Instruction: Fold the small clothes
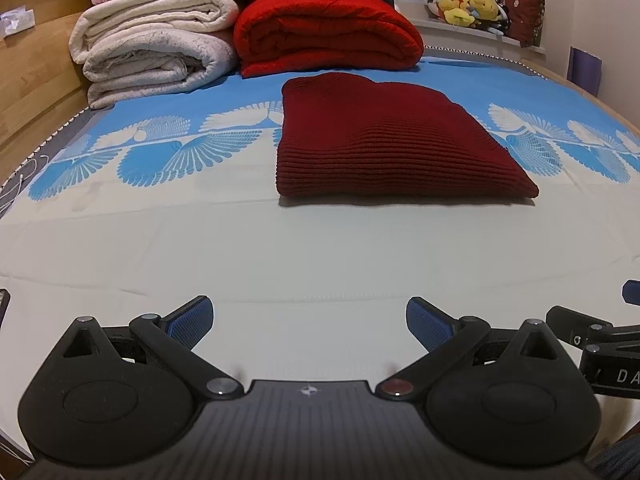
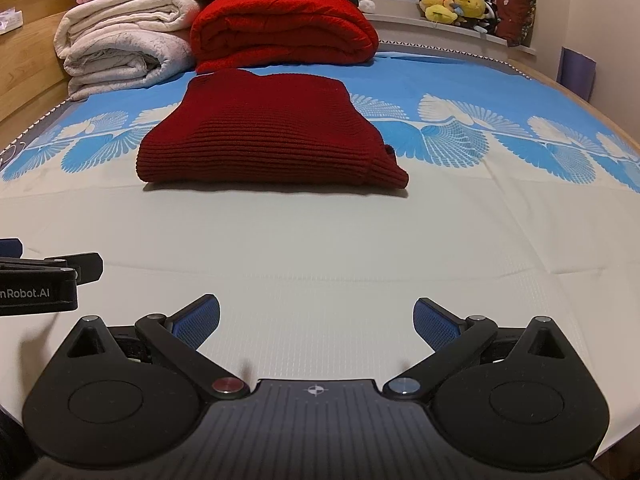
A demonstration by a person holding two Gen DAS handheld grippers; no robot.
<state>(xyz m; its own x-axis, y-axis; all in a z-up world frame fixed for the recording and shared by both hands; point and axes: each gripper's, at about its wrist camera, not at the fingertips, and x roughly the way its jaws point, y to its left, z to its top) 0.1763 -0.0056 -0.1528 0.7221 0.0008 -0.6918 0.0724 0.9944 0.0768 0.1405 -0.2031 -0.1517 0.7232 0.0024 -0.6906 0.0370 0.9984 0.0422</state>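
Note:
A dark red ribbed knit garment [image 1: 384, 140] lies folded into a flat rectangle on the bed sheet [image 1: 280, 248]; it also shows in the right wrist view [image 2: 264, 136]. My left gripper [image 1: 310, 326] is open and empty, low over the pale sheet, well short of the garment. My right gripper [image 2: 316, 326] is open and empty too, side by side with the left. Part of the right gripper shows at the left view's right edge [image 1: 592, 332], and part of the left gripper shows at the right view's left edge [image 2: 44, 280].
A bright red folded blanket [image 1: 328, 32] and a stack of cream blankets [image 1: 152, 48] lie at the far end of the bed. A wooden bed frame [image 1: 36, 76] runs along the left. Plush toys [image 1: 468, 8] sit on the window sill.

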